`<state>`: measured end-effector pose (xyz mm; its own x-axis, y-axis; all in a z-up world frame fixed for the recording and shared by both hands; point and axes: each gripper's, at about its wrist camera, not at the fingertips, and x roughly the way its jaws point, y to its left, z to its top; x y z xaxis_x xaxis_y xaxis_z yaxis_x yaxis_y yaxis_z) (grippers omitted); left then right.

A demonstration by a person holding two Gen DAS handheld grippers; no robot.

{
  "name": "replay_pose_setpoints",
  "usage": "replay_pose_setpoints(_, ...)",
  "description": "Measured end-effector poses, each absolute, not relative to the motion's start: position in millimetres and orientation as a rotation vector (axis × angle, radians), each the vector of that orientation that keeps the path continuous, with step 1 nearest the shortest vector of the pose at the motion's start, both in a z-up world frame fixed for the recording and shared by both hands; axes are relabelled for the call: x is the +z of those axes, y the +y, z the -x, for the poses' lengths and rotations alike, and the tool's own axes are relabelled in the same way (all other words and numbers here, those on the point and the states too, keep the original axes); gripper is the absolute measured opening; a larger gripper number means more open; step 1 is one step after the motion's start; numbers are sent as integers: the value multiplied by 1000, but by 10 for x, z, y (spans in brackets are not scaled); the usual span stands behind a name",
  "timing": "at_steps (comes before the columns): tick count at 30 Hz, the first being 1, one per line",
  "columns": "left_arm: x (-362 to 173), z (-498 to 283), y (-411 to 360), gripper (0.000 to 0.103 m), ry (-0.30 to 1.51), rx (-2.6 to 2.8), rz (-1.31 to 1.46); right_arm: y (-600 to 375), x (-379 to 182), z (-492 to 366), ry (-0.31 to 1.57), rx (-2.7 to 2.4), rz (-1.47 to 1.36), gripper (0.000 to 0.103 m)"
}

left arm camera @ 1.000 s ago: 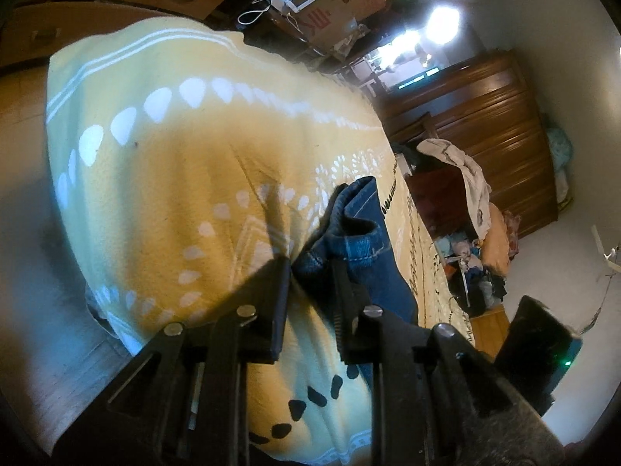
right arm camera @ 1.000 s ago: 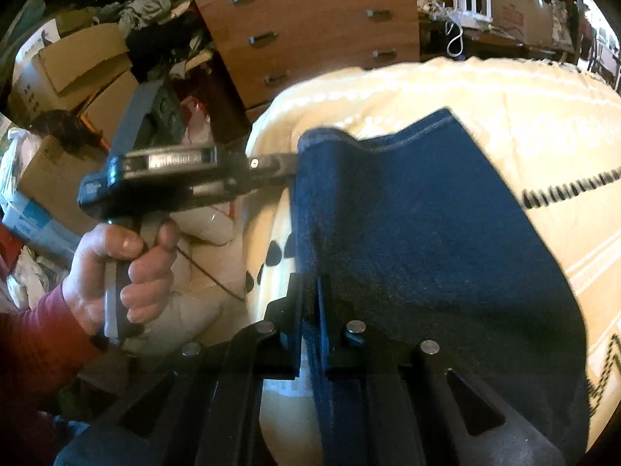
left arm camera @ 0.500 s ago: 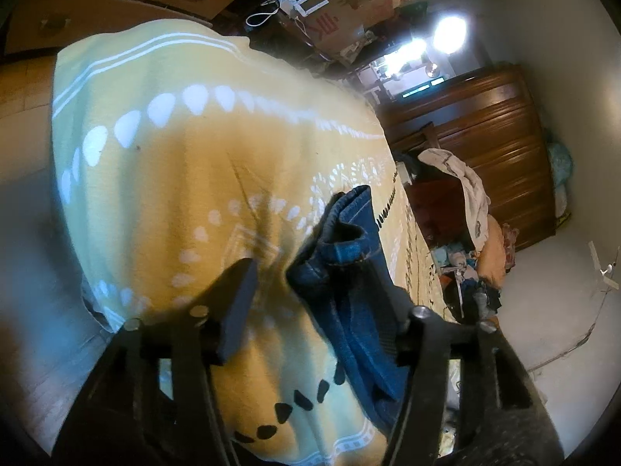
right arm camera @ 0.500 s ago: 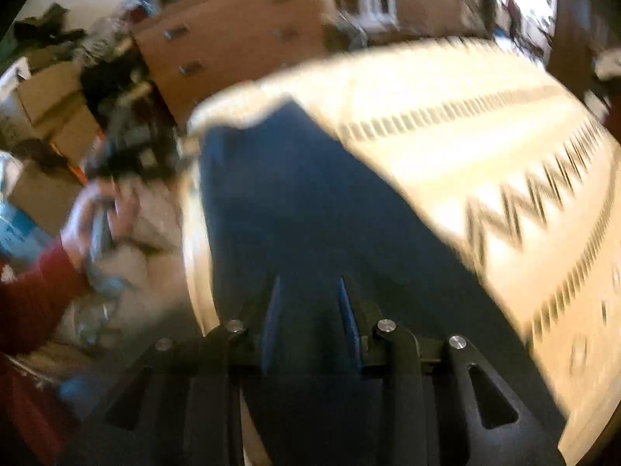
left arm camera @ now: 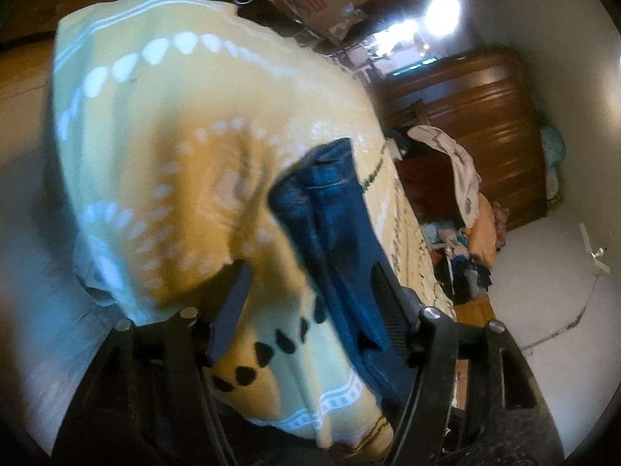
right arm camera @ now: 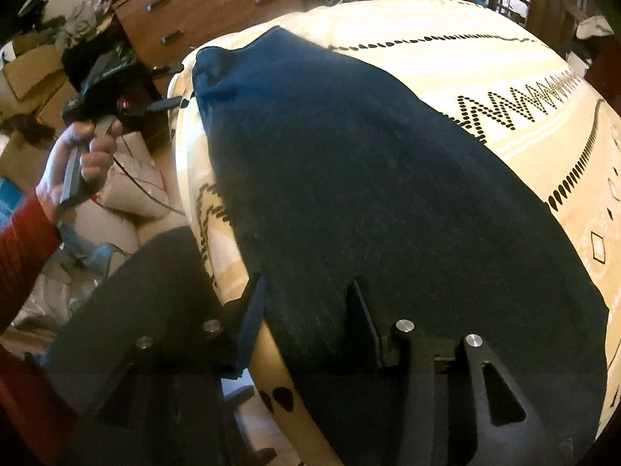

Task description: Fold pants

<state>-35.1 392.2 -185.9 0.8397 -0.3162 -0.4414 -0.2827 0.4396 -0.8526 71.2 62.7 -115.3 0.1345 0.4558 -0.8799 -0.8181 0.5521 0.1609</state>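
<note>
left tool (left arm camera: 310,299) released | right tool (right arm camera: 306,322) released | pants (right arm camera: 368,178) flat, long axis along bedspread (right arm camera: 485,66) edge

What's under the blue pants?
The blue pants lie on a yellow patterned blanket, which shows all around them and hangs over the edge. The blanket hides whatever is beneath it, so that cannot be seen.

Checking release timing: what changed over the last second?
Both grippers let go. The left gripper and right gripper, each shut on the dark blue denim pants a second ago, now stand open, and the pants lie flat on the yellow patterned blanket. The left gripper has drawn back off the edge. The blanket is unchanged.
</note>
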Motion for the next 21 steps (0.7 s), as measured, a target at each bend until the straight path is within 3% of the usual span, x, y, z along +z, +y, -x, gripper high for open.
replay_pose_setpoints(2,-1840,286,3914,77,596,-39,1136,639,-1157,-725,1084,956,404,53)
replay_pose_setpoints(8,-1790,127,3923,77,566,-7,1086,681,-1213,-738,1093,951,397,58)
replay_pose_setpoints(10,-1676,123,3876,71,548,22,1010,702,-1220,-750,1092,949,393,58)
replay_pose_setpoints(12,-1575,120,3828,52,537,2,942,734,-1222,-757,1090,950,397,58)
replay_pose_setpoints(21,-1797,18,3815,52,584,43,976,816,-1238,-793,1086,952,390,60)
